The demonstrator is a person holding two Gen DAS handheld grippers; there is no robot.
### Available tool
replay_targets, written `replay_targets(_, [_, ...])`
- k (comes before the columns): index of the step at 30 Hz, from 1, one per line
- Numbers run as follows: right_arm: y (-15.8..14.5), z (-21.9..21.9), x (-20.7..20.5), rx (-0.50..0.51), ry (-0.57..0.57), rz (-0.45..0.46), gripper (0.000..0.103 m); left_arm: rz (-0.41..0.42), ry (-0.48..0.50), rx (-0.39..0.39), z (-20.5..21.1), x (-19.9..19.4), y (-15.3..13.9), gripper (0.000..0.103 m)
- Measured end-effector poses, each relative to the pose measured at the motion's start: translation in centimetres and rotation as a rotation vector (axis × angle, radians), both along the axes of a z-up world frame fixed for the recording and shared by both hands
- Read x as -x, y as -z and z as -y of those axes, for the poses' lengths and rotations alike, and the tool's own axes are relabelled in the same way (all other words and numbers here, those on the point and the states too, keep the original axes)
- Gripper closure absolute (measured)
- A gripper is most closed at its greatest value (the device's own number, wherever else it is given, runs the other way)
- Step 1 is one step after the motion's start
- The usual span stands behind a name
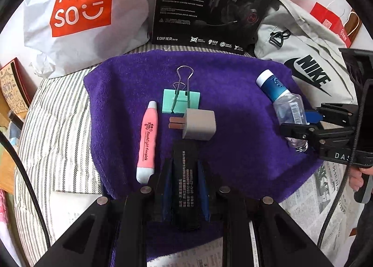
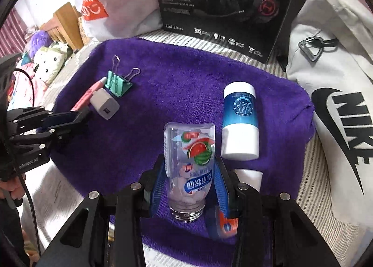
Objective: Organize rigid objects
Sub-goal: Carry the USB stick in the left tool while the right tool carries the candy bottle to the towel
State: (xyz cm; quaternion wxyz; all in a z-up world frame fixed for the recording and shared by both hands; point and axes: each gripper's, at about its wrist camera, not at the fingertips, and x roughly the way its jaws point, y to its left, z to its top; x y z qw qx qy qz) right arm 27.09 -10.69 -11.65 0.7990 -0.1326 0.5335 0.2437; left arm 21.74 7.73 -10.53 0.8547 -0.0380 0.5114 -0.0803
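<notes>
- Left gripper (image 1: 184,173) pinches black rectangular printed bar (image 1: 185,180), 6 o'clock of purple towel (image 1: 233,94); bar's tip nearly touches grey cube charger (image 1: 199,124) — could shove it into pink plastic earpick pen (image 1: 147,143).
- Right gripper (image 2: 186,178) pinches clear plastic candy bottle (image 2: 188,164), 3 o'clock of towel; slick wall may slip, bump blue-white cylinder (image 2: 240,122).

Blurred orange-blue item (image 2: 225,225), possibly a tube

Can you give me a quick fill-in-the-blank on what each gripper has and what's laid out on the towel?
1. The left gripper is closed on a long ____ coloured bar with white print.
2. The right gripper grips a clear plastic ____ with a watermelon label.
3. The white charger plug lies on a ____ coloured towel.
4. The binder clip has a ____ coloured body.

Missing words: black; bottle; purple; green
</notes>
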Motion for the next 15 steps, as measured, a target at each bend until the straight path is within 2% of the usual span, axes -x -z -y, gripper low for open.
replay_targets(6, [1.2,-1.2,-0.7,0.047,-0.01,-0.005,0.063,-0.001,0.013,-0.011,0.1,-0.4,0.5,0.082])
replay_targets(15, [1.1,-1.1,-0.7,0.04,-0.017,0.009,0.063,0.014,0.022,-0.027,0.3,-0.3,0.9,0.082])
